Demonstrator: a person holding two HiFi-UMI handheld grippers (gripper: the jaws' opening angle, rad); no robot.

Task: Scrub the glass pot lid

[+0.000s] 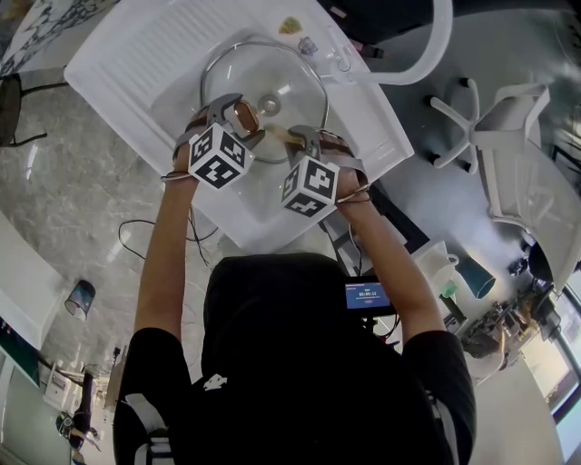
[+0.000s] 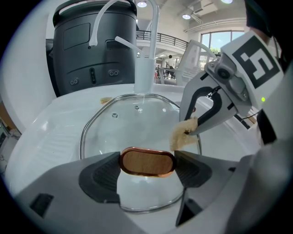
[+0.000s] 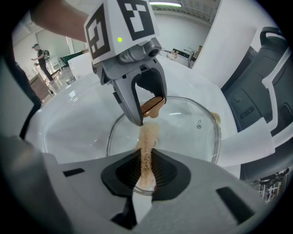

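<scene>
A round glass pot lid [image 1: 272,82] with a metal rim lies in the white sink [image 1: 136,54]. Its wooden, copper-edged handle [image 2: 147,161] sits between the jaws of my left gripper [image 2: 147,170], which is shut on it. The handle [image 3: 152,106] shows in the right gripper view too, under the left gripper [image 3: 144,107]. My right gripper [image 3: 145,168] is shut on a thin tan sponge [image 3: 147,146], held edge-on over the lid [image 3: 183,123] near its rim. In the left gripper view the sponge [image 2: 183,132] hangs from the right gripper [image 2: 194,128] at the lid's right side.
A white faucet [image 2: 144,55] rises behind the basin, with a dark bin [image 2: 94,45] beyond it. The drainboard [image 1: 209,23] lies at the sink's far side. A white chair [image 1: 508,127] stands on the floor at the right, and cables [image 1: 136,227] run below the counter.
</scene>
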